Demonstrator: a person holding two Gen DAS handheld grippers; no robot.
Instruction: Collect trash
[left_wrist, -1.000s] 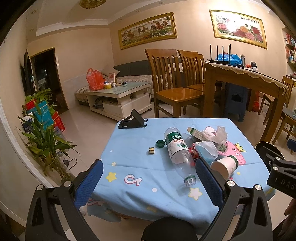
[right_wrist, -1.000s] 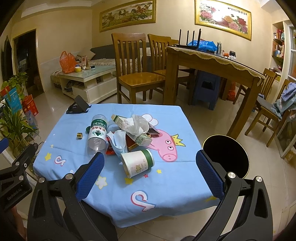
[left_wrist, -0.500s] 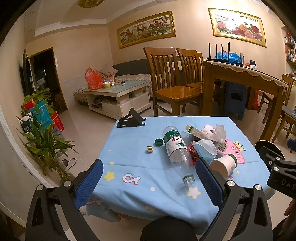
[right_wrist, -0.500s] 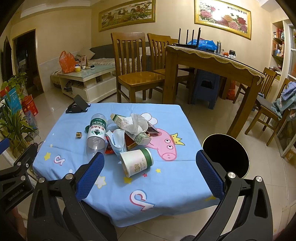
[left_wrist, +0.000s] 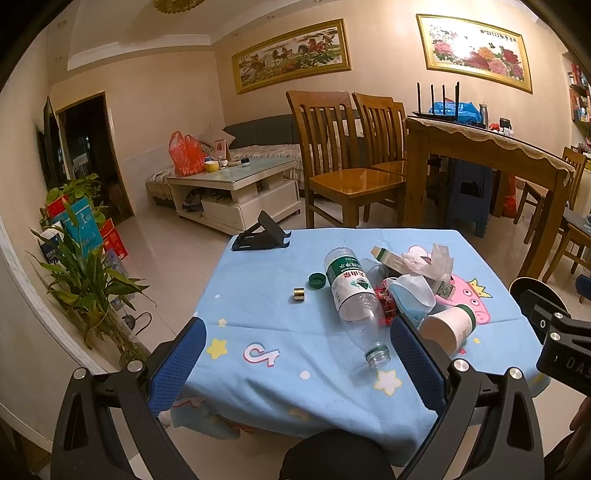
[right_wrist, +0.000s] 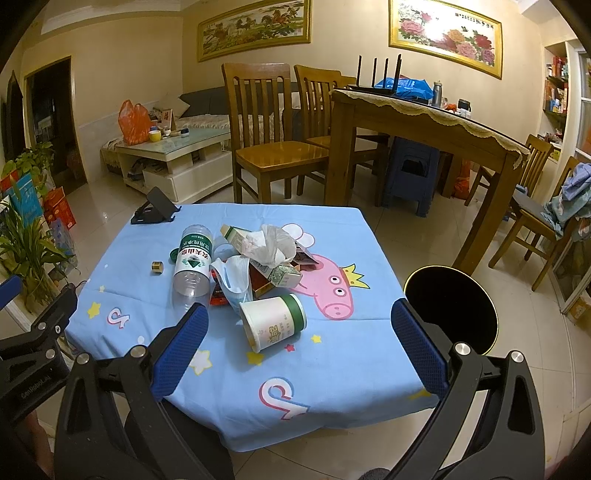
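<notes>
I hold a gripper in each hand above the near edge of a small table (right_wrist: 332, 369) covered in a blue cartoon cloth. My left gripper (left_wrist: 295, 365) has its blue-padded fingers spread wide apart with nothing between them. My right gripper (right_wrist: 299, 347) is just as wide apart and empty.

The trash sits in one heap near the middle of the table. In the right wrist view, a white paper cup (right_wrist: 273, 325) with a green band lies on its side at the 6 o'clock edge of the heap, its open mouth turned toward me. A clear plastic bottle (right_wrist: 192, 262) with a green label lies at about 9 o'clock of the heap, uncapped. A blue face mask (right_wrist: 232, 280) is draped between the bottle and the cup. A crumpled tissue (right_wrist: 269, 242) tops the heap at 12 o'clock, resting on small cartons. A green bottle cap (left_wrist: 317, 280) and a small brass-coloured ring (left_wrist: 299, 294) lie apart from the heap on its left side.

A round black bin (right_wrist: 450, 306) stands on the floor just beside the table, at 3 o'clock of the heap.

I judge the cup to be the best first pick, being nearest the right gripper and the bin. I should close across its side gently, since thin paper will crush, and lift straight up so the mask is not dragged along.
</notes>
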